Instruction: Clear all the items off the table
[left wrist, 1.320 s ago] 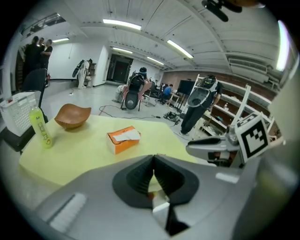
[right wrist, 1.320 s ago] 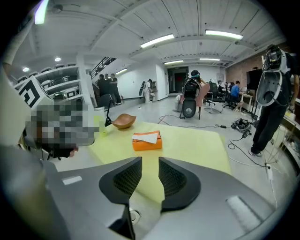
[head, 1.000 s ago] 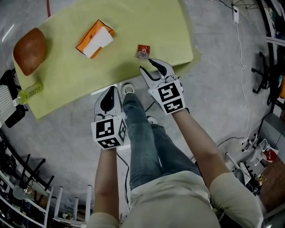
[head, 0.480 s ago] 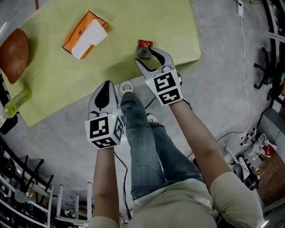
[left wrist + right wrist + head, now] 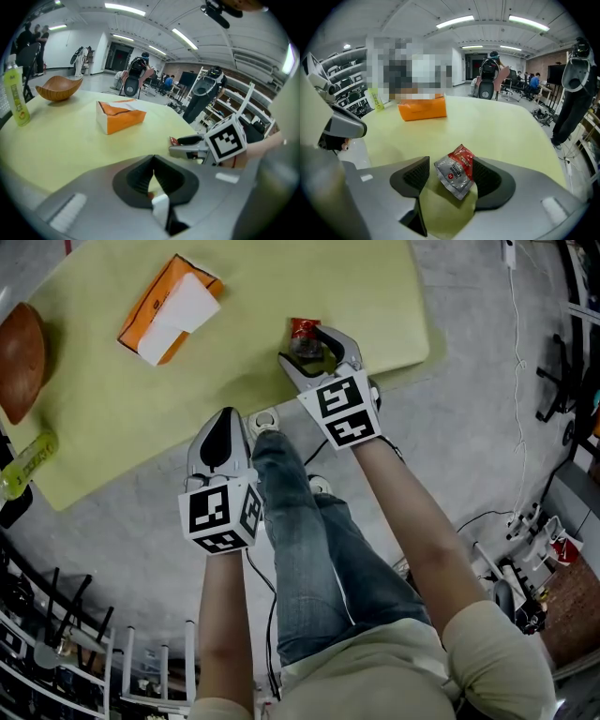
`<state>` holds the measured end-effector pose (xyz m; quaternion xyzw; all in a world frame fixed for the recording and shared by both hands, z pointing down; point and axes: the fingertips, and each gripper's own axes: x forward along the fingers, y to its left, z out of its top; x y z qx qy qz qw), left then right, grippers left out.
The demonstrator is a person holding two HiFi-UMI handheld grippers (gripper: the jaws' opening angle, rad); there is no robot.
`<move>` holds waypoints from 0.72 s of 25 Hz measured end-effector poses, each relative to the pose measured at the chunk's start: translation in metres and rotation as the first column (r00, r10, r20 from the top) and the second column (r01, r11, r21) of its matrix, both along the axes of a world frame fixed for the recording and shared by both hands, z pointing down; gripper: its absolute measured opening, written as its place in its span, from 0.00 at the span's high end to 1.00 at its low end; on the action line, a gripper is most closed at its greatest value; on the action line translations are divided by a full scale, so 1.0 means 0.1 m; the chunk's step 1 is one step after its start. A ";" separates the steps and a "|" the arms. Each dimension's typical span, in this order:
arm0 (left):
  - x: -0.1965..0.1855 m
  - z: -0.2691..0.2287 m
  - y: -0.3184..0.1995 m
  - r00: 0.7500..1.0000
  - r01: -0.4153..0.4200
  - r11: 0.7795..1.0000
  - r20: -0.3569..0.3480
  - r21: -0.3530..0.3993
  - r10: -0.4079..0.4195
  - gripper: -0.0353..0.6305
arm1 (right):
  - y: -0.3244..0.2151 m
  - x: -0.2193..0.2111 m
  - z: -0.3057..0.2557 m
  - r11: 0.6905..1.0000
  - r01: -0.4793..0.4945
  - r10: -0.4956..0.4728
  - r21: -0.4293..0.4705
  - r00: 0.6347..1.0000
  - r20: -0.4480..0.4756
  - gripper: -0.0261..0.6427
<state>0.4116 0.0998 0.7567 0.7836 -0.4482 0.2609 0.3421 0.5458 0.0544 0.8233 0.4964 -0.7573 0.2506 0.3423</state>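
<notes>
Straddling the packet (image 5: 454, 176) now, the right gripper (image 5: 451, 164) has its jaws spread wide. They have just been opening, and the packet sits squarely in the gap with neither pad pressing on it. It's down on the tabletop (image 5: 501, 126), close to the near edge, red end tipped away from the gripper and silvery end toward it.

By the look of it this is a small sealed sachet, thin film, crinkled, surely very light. I'd call it soft and a bit slick: it will crumple, not resist, and a glancing pinch could send it skating across the smooth tabletop or folding out from between the pads. The fattest part, the middle of the silvery body, looks like the best place to take hold. Close evenly from both sides so the film bunches into the pads; the flat crimped end looks too thin to grip. Nothing fragile here that I can see, so a firm squeeze should do no harm.

Off to this gripper's left, the left gripper (image 5: 152, 161) hangs short of the tabletop edge, jaws fully together and nothing in them.

Farther out, ahead and left of the right gripper, an orange box (image 5: 423, 108) waits well apart from the packet. Beyond that sit a wooden bowl (image 5: 58, 88) and a yellow-green bottle (image 5: 15, 96).
</notes>
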 end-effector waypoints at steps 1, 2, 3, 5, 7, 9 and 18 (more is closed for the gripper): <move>0.00 0.00 0.00 1.000 0.000 1.000 -0.001 -0.001 0.000 0.93 | -0.01 0.00 0.00 1.000 -0.001 0.001 0.001 1.000 -0.002 0.54; 0.00 0.01 0.00 1.000 0.000 1.000 -0.002 -0.002 0.000 0.93 | -0.01 0.00 0.01 1.000 -0.004 0.004 0.003 1.000 -0.002 0.54; 0.00 0.01 0.01 1.000 -0.001 1.000 -0.003 -0.003 0.001 0.93 | -0.01 0.01 0.02 1.000 -0.007 0.007 0.003 1.000 -0.002 0.54; 0.00 0.01 0.01 1.000 -0.001 1.000 -0.003 -0.003 0.001 0.93 | -0.01 0.01 0.03 1.000 -0.012 0.012 0.003 1.000 -0.004 0.55; -0.01 0.00 0.00 1.000 -0.001 1.000 -0.004 -0.002 0.001 0.93 | -0.02 0.01 0.04 1.000 -0.019 0.019 0.002 1.000 -0.001 0.55; -0.02 0.00 0.00 1.000 -0.002 1.000 -0.005 -0.004 0.002 0.93 | -0.03 0.03 0.04 0.999 -0.034 0.034 0.001 0.999 0.005 0.58; -0.02 -0.07 0.07 1.000 0.002 1.000 -0.020 -0.016 -0.002 0.93 | -0.02 0.11 -0.03 0.999 -0.052 0.052 -0.014 0.998 -0.032 0.87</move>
